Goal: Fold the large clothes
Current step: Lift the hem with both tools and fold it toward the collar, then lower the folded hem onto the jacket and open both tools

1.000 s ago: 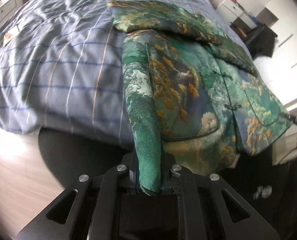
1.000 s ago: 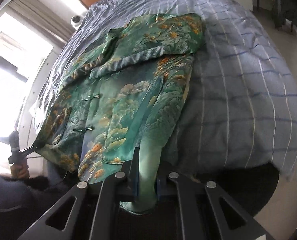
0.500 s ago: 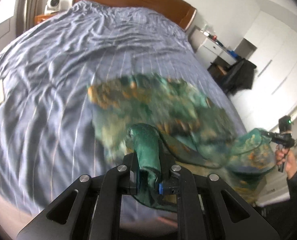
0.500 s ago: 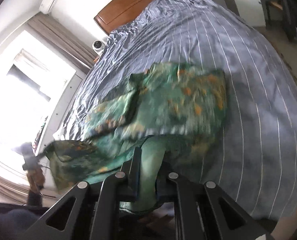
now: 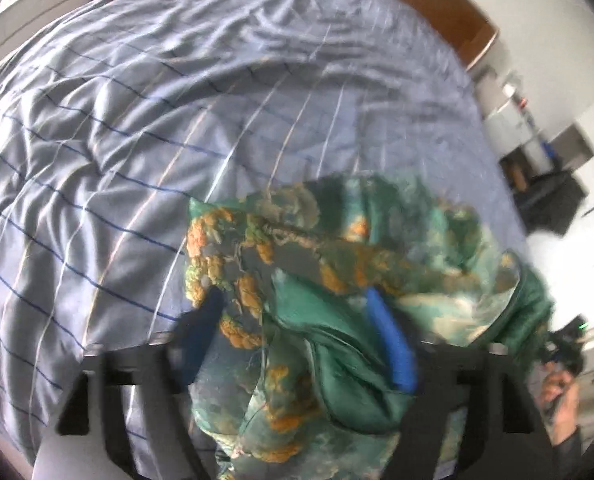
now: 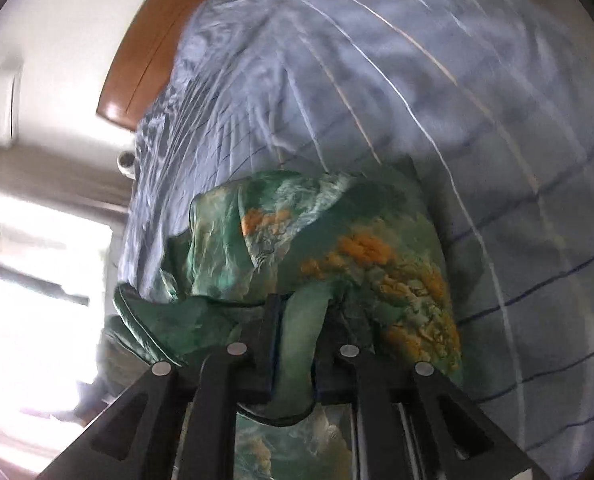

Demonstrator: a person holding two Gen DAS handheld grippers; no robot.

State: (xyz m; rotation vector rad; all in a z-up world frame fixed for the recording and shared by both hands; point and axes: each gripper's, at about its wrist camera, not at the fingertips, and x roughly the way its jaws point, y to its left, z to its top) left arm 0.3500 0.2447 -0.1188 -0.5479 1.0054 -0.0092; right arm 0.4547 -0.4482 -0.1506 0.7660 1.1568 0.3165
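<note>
One green jacket point(image 6: 337, 256) bunched on bedspread point(image 6: 437, 80).

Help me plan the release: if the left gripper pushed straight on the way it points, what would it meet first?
Most likely the green printed jacket bunched between the left gripper's just-opened jaws, with the striped duvet beneath; blur leaves depth unclear.

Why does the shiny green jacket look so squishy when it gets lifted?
The green jacket is probably floppy: it bunches and sags on the bed. It looks satiny, so maybe slippery. The right gripper pinches one fold easily, suggesting lightness.
</note>
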